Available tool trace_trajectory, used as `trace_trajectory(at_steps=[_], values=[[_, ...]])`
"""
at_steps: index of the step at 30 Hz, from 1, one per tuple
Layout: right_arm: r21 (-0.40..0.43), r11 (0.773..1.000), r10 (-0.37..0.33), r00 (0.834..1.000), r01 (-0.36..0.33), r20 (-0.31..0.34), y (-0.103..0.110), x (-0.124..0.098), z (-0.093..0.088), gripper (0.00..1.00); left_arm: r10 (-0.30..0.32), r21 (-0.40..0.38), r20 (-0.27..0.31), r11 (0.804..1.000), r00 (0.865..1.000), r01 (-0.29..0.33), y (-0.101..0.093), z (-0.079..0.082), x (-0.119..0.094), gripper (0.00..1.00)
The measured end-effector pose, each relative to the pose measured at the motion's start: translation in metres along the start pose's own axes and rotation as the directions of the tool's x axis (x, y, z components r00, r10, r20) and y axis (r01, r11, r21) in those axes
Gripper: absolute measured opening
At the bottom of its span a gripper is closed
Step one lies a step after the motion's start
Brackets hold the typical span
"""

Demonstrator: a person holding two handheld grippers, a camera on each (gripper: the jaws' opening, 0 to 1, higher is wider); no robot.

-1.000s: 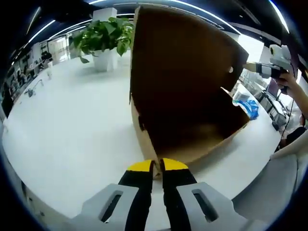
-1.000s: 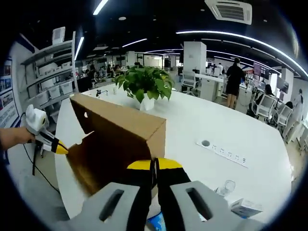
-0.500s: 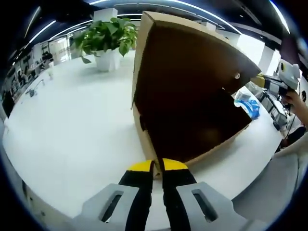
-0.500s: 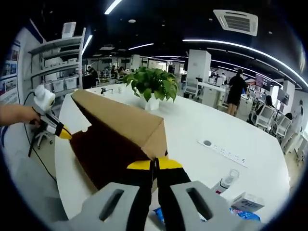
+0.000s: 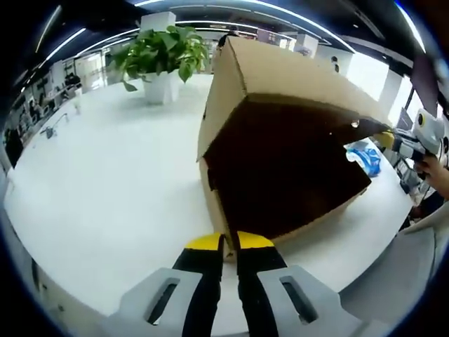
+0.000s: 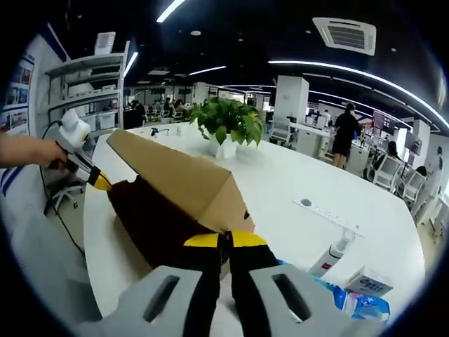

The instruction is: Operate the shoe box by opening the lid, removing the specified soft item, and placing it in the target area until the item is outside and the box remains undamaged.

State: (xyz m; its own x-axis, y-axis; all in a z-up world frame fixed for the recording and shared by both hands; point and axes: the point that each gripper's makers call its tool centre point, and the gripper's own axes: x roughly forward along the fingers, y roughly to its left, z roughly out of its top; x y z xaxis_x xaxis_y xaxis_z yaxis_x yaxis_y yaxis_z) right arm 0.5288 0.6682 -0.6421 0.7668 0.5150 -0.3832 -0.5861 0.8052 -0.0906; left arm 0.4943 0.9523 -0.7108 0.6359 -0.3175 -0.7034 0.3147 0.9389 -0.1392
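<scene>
A brown cardboard shoe box (image 5: 280, 154) is seen just ahead of the left gripper (image 5: 229, 242), tipped so that its dark open interior faces that gripper. The yellow-tipped jaws of the left gripper are pressed together on the box's near edge, low at the corner. At the far right of this view the right gripper (image 5: 393, 140) is met at the box's opposite corner. A blue soft packet (image 5: 361, 156) lies on the bench (image 5: 105, 182) beyond the box, to the right; whether it is the item to be removed cannot be told.

In the right gripper view, the same box (image 6: 175, 189) sits directly in front of the right gripper (image 6: 226, 240), whose jaws are closed on the cardboard edge. The left gripper (image 6: 88, 170) is seen at the far left corner, held by a hand (image 6: 31, 151).

Risk is judged to lie in the thin cardboard: if the two clamped edges are pulled apart or twisted unevenly, a flap could be torn or creased, or the box could be dropped.

The bench is white, smooth and broad. A potted plant (image 6: 226, 123) stands beyond the box, a small bottle (image 6: 337, 253) and packets (image 6: 365, 281) to the right. An open office with ceiling strip lights lies behind.
</scene>
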Motion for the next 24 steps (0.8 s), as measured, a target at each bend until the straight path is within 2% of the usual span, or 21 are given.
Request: trace_trajectory(at_steps=[4,6,10,13,18,24], values=[[-0.053,0.998,0.014,1.0,-0.015,-0.013,0.007,-0.002,-0.01,0.02,0.001,0.02,0.014,1.0,1.0,-0.001,0.001,0.002,-0.005,0.03],[-0.061,0.998,0.022,1.0,-0.023,-0.018,0.009,-0.002,-0.014,0.02,0.005,0.016,0.043,1.0,0.999,-0.005,0.003,0.008,-0.01,0.05],[-0.074,0.997,0.034,0.999,-0.036,-0.029,0.012,-0.004,-0.022,0.02,-0.009,0.004,0.087,1.0,0.996,0.009,0.003,0.017,-0.017,0.14],[-0.088,0.995,0.046,0.998,-0.049,-0.036,0.015,-0.005,-0.027,0.01,-0.027,0.032,0.124,0.999,0.992,0.023,0.0,0.023,-0.022,0.16],[-0.118,0.99,0.07,0.997,-0.075,-0.045,0.021,-0.007,-0.032,0.01,-0.039,0.048,0.146,0.998,0.989,0.033,-0.002,0.025,-0.024,0.23],[-0.114,0.985,0.122,0.991,-0.127,-0.048,0.033,-0.009,-0.039,0.09,-0.05,0.094,0.133,0.995,0.99,0.037,-0.006,0.023,-0.022,0.26]])
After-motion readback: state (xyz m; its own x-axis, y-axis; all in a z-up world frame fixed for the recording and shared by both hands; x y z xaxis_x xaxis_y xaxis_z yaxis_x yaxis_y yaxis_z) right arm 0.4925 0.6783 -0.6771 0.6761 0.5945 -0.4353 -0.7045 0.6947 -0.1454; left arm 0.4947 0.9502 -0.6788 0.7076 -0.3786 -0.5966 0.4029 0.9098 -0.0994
